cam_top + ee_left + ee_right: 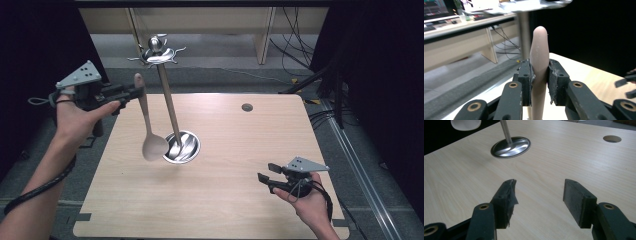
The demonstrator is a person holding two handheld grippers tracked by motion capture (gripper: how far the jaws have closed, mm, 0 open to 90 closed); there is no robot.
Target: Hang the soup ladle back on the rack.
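A pale wooden spoon [146,120] hangs bowl-down above the table's left side, next to a metal utensil stand [168,102] with a round base [182,147] and hooked arms at its top [158,54]. My left gripper [135,91] is shut on the spoon's handle [539,65] near its upper end; the handle tip rises between the pads. My right gripper [265,178] rests low over the table's right front, open, with nothing between its fingers [537,200]. The stand's base [510,147] lies ahead of it.
The light wooden table [240,165] has a cable hole [247,107] at the back right. Dark floor and cables [300,70] surround it. A desk with monitors [439,12] stands far behind in the left gripper view.
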